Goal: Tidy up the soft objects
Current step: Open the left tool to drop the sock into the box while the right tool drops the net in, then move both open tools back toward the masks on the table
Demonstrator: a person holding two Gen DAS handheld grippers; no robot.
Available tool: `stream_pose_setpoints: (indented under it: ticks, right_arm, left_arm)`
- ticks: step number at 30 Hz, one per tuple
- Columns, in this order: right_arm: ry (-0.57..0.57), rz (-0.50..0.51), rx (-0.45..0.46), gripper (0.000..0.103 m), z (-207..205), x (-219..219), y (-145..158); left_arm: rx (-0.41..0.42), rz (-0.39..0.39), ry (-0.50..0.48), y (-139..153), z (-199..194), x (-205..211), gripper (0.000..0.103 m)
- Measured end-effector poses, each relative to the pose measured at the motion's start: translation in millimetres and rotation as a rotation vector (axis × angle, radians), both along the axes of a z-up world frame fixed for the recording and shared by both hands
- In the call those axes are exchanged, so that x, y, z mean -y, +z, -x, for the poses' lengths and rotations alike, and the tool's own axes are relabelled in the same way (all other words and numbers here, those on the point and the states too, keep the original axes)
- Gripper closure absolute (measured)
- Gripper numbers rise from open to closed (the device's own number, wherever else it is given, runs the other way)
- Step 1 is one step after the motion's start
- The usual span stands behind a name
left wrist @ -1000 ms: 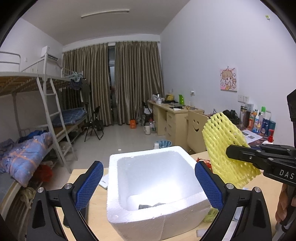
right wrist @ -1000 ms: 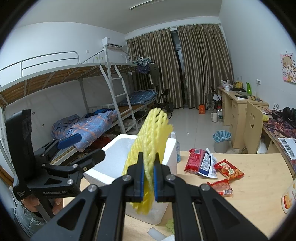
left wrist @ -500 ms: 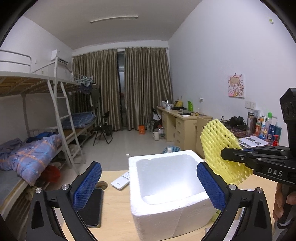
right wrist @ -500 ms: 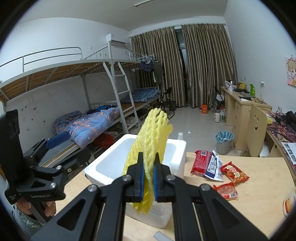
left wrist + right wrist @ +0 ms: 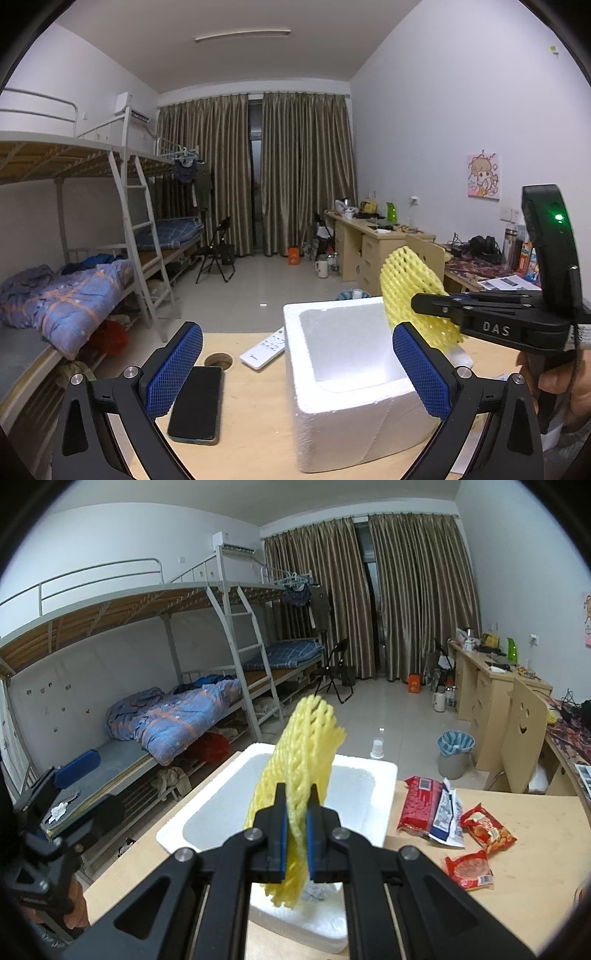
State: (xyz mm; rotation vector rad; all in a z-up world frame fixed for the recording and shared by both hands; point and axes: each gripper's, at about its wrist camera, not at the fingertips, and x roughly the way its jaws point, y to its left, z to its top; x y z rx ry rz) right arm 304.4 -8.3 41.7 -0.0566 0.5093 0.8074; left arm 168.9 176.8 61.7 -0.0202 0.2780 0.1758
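Right tool clenches yellow foam net; left tool released. We risk net springing off polystyrene box rim, twelve o'clock.

A black phone lies flat on the wooden bench, near a round cable hole and a white remote. Snack packets lie scattered along the bench's other side. Across the tiled floor, a bunk bed holds a crumpled blue quilt. A bin stands by the far desks, before brown curtains.
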Motion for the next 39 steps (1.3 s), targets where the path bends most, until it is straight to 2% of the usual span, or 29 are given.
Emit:
stream_pose_setpoints:
  ticks: [2, 4, 5, 6, 10, 15, 24, 39]
  right_arm:
    - [0.003, -0.004, -0.014, 0.088, -2, -3, -2]
    - [-0.014, 0.001, -0.016, 0.068, -5, -3, -3]
    - [-0.013, -0.003, -0.016, 0.05, -7, -2, -4]
    - [-0.01, -0.009, -0.014, 0.04, -6, -2, -4]
    - [-0.013, -0.006, -0.014, 0.037, -3, 0, -3]
    - [-0.017, -0.012, 0.002, 0.024, 3, 0, 2]
    - [-0.035, -0.036, 0.026, 0.011, 14, 17, 14]
    - [-0.074, -0.078, 0.099, 0.0, 51, 58, 36]
  left_arm:
    - [0.001, -0.003, 0.008, 0, 1, -1, 0.0]
    - [0.003, 0.001, 0.015, 0, 4, -4, 0.0]
    - [0.003, 0.004, 0.018, 1, 4, -5, 0.0]
    - [0.002, 0.005, 0.021, 0, 5, -5, 0.0]
    - [-0.005, 0.002, 0.027, -1, 3, -5, 0.0]
    - [-0.002, -0.009, 0.027, 1, 3, 1, 0.0]
    - [0.003, 0.011, 0.032, 3, 9, 6, 0.0]
    - [0.045, -0.001, 0.011, 24, 36, 38, 0.0]
